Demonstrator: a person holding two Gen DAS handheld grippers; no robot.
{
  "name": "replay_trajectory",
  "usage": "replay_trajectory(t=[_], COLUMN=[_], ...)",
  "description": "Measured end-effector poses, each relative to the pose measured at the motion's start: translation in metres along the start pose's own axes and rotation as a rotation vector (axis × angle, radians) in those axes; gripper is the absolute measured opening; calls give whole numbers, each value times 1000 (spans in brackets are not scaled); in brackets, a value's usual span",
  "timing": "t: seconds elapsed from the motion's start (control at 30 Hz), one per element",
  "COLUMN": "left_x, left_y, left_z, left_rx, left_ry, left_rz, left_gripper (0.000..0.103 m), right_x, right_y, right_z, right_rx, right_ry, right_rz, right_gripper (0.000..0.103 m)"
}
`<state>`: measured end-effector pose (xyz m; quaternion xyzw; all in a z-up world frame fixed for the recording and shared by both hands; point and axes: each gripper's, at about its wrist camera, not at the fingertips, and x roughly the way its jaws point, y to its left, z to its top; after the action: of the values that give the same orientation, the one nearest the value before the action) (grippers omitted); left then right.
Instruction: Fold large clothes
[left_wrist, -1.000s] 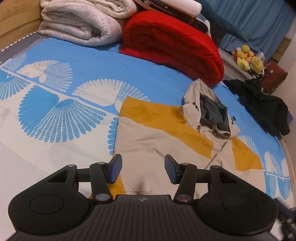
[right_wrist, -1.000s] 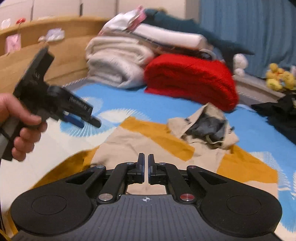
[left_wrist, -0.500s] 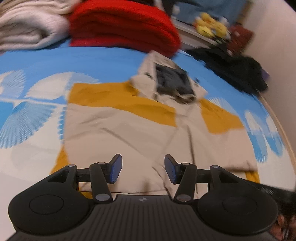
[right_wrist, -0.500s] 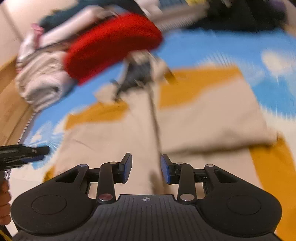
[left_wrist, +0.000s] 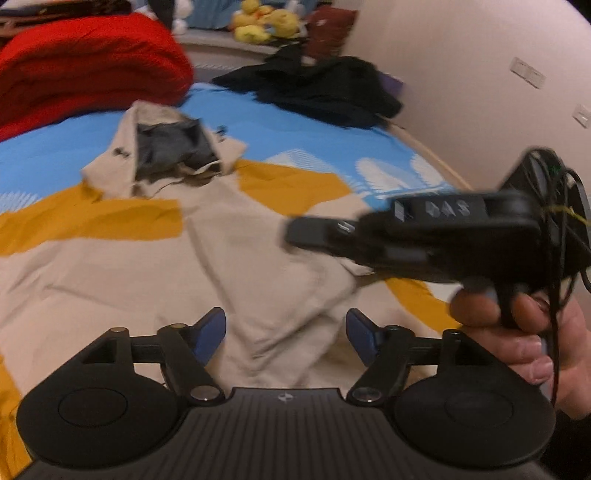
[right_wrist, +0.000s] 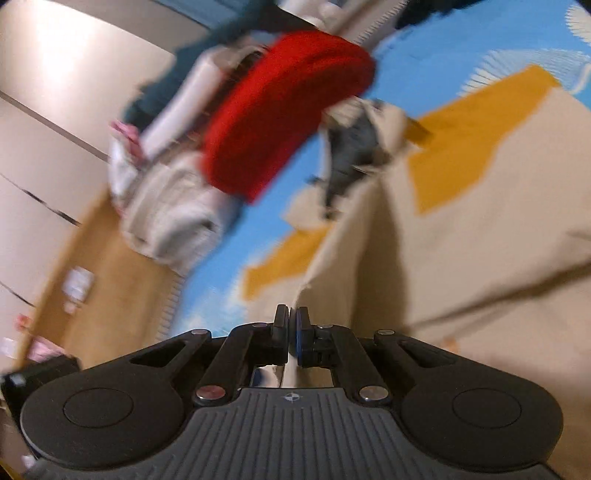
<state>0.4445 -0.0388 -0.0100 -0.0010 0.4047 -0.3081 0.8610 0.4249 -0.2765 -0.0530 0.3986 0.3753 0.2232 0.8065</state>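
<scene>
beige hooded jacket, no legible writing

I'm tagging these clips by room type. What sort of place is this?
Most likely a bedroom. A tan-and-mustard hoodie lies spread on a bed with a blue patterned sheet, folded blankets are stacked at its far end, and plush toys sit on a ledge beyond.

The left wrist view looks down and forward over the beige-and-mustard hoodie on the bed toward the red blanket, while the right wrist view, rolled and blurred, seems closer, sharing that hoodie and blanket
</scene>
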Motion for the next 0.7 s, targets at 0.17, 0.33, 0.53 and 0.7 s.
replay_trajectory(t=[0.17,0.33,0.53,0.7], left_x=[2,-22,-72,-88], left_y=[1,41,124,178], left_z=[0,10,8,-12], left_rx=[46,-105,-516,-760], left_ry=[-14,-107,-280,-244], left_rz=[98,231,440,612], left_gripper=[41,14,13,28], right_x=[5,8,28,42], right_y=[14,13,-5,-36], right_z=[2,3,7,2], right_rx=[-24,-16,-6,127], right_ry=[-20,-34,-52,19], right_rz=[58,45,-214,-384], right_gripper=[3,13,38,38])
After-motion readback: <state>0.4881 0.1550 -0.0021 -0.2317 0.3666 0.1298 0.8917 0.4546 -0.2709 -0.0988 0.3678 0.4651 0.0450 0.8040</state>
